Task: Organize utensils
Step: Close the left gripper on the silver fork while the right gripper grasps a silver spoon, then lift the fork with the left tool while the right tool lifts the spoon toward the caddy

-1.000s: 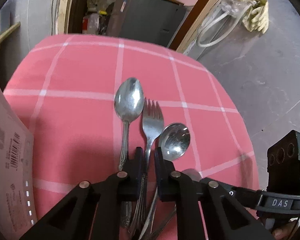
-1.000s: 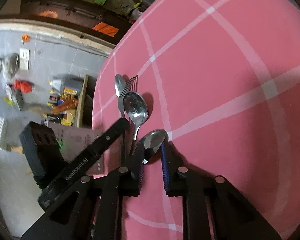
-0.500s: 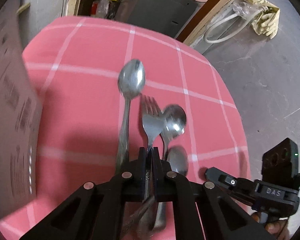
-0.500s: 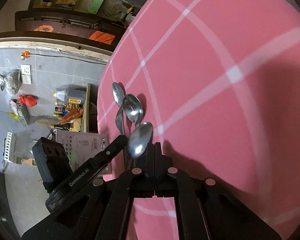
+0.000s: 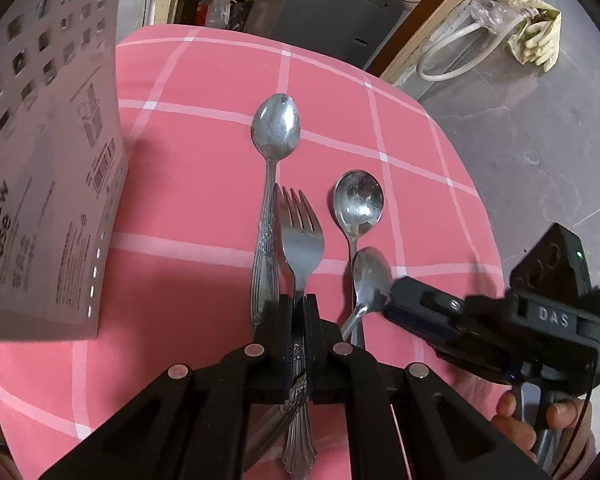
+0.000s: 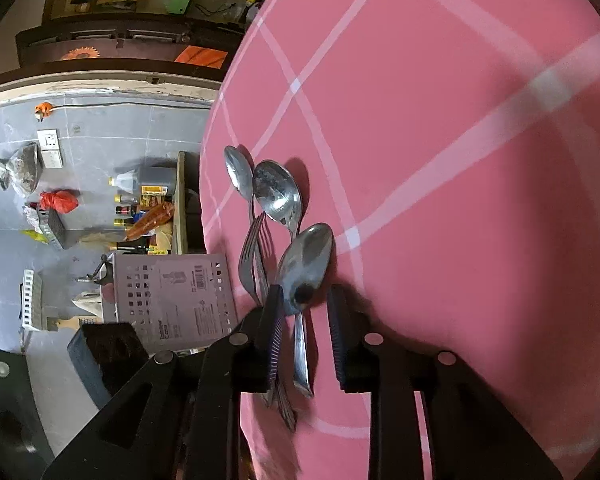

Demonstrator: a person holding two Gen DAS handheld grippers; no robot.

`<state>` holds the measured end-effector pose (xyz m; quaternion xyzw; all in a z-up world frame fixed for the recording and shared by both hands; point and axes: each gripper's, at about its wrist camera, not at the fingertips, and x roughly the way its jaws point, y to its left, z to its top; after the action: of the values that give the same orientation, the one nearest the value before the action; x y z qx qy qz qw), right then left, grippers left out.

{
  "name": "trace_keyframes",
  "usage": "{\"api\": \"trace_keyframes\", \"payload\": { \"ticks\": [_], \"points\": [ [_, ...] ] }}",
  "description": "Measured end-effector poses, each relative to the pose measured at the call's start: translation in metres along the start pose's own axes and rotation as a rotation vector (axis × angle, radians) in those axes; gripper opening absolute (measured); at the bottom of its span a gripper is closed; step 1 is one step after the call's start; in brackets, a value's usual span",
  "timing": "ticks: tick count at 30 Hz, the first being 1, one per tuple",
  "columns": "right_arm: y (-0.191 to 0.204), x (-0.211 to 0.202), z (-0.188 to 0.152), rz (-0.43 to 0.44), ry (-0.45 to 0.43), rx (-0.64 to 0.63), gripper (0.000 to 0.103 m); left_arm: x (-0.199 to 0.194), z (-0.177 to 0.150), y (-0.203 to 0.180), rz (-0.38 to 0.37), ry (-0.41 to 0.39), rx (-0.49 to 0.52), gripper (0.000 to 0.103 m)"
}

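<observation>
On the pink checked worktop (image 5: 204,184), four utensils lie close together between two grippers.

At the near edge, the left gripper (image 5: 297,320) has its jaws clamped narrow on the handle of the fork (image 5: 301,236), whose tines point away from the camera. A long spoon (image 5: 275,128) lies just left of the fork, and a round-bowled spoon (image 5: 358,202) lies to its right. The right gripper (image 6: 303,300) has its jaws opening, with the small spoon (image 6: 306,262) between them and a gap at each pad (image 6: 276,332); that spoon's bowl sits nearest the round-bowled one. A printed cardboard box (image 5: 40,184) stands at the worktop's left side. A person's fingers (image 5: 556,416) hold the right gripper's handle.
</observation>
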<state>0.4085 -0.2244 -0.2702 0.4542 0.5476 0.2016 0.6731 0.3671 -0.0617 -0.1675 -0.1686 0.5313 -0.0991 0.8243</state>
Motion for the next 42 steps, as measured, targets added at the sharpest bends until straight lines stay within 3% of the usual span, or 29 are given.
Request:
{"api": "trace_keyframes", "payload": {
  "ticks": [4,5,6,11,16,21,27,36,42],
  "points": [
    [0.001,0.001,0.003,0.018,-0.026,0.015,0.019,0.0,0.0,0.001,0.001,0.001,-0.005,0.006],
    [0.0,0.0,0.005,0.028,-0.036,0.022,0.018,0.0,-0.001,0.001,0.0,0.002,-0.005,0.006],
    [-0.001,-0.001,0.005,0.031,-0.042,0.024,0.009,0.0,-0.001,0.002,-0.001,0.003,-0.004,0.006],
    [-0.005,-0.013,0.006,0.076,-0.075,0.017,0.006,-0.003,-0.006,0.002,-0.013,0.013,-0.007,0.005],
    [0.007,-0.047,-0.006,0.078,-0.121,-0.07,0.003,-0.022,-0.016,-0.001,-0.046,-0.045,0.014,0.005],
    [0.03,-0.086,-0.022,0.042,-0.19,-0.22,0.001,-0.054,-0.028,-0.009,-0.054,-0.149,0.059,0.005],
    [0.062,-0.123,-0.03,0.053,-0.276,-0.365,0.001,-0.112,-0.028,-0.017,-0.075,-0.33,0.109,0.005],
    [0.15,-0.139,-0.025,0.272,-0.375,-0.522,0.001,-0.217,0.006,-0.009,-0.063,-0.577,0.135,0.005],
    [0.222,-0.12,-0.032,0.411,-0.406,-0.634,0.001,-0.261,0.033,0.026,-0.059,-0.701,0.116,0.005]
  ]
}}
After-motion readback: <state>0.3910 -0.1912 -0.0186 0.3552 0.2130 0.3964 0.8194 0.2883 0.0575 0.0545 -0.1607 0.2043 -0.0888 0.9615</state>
